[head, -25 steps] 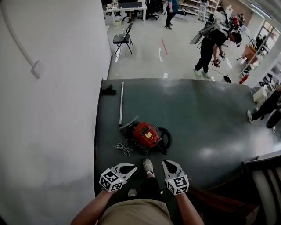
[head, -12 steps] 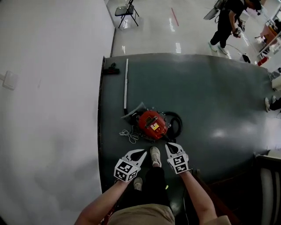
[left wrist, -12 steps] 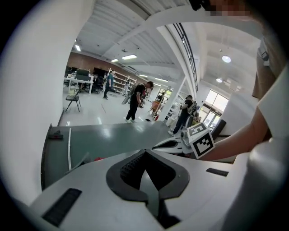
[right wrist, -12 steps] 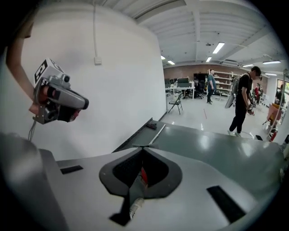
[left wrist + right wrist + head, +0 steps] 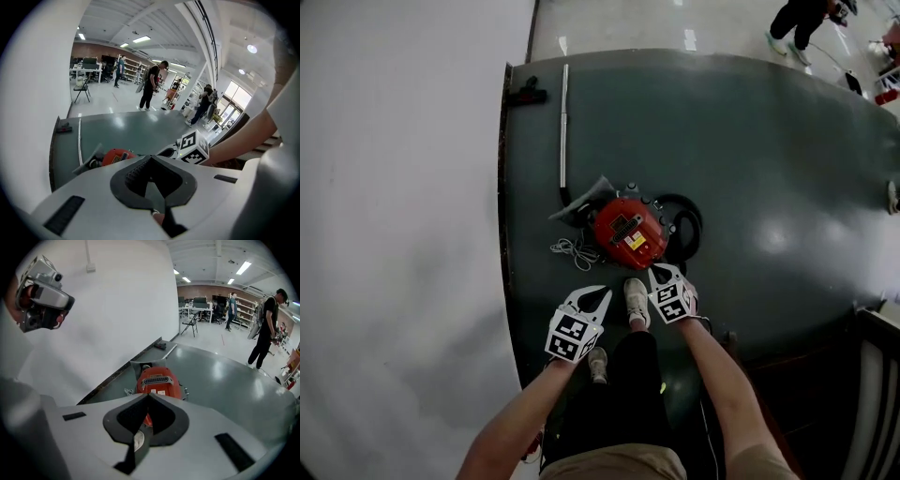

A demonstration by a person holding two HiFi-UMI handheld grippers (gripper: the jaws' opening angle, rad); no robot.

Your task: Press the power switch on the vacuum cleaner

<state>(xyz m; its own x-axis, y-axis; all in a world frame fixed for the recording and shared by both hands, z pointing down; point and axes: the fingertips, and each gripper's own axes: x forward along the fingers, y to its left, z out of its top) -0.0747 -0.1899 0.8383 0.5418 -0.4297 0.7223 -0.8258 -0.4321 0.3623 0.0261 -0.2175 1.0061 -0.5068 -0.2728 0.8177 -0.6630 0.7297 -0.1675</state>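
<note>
The red vacuum cleaner (image 5: 628, 232) lies on the dark green floor mat (image 5: 769, 159), with its black hose (image 5: 686, 225) coiled at its right. My right gripper (image 5: 660, 272) is shut and empty, its tips just short of the vacuum's near edge. In the right gripper view the vacuum cleaner (image 5: 158, 379) sits straight beyond the closed jaws (image 5: 147, 395). My left gripper (image 5: 601, 293) is shut and empty too, lower left of the vacuum. The left gripper view shows the vacuum cleaner (image 5: 117, 156) beyond the tips (image 5: 150, 158). No switch is discernible.
A metal wand (image 5: 563, 122) and floor nozzle (image 5: 530, 94) lie along the mat's left edge by the white wall (image 5: 394, 187). A white cord (image 5: 572, 251) is bunched left of the vacuum. My shoe (image 5: 636, 302) stands between the grippers. A person (image 5: 151, 86) stands far off.
The head view has tipped down and come closer to the vacuum. Both grippers have moved forward toward it, the right one reaching its near edge. Both have stayed shut.
</note>
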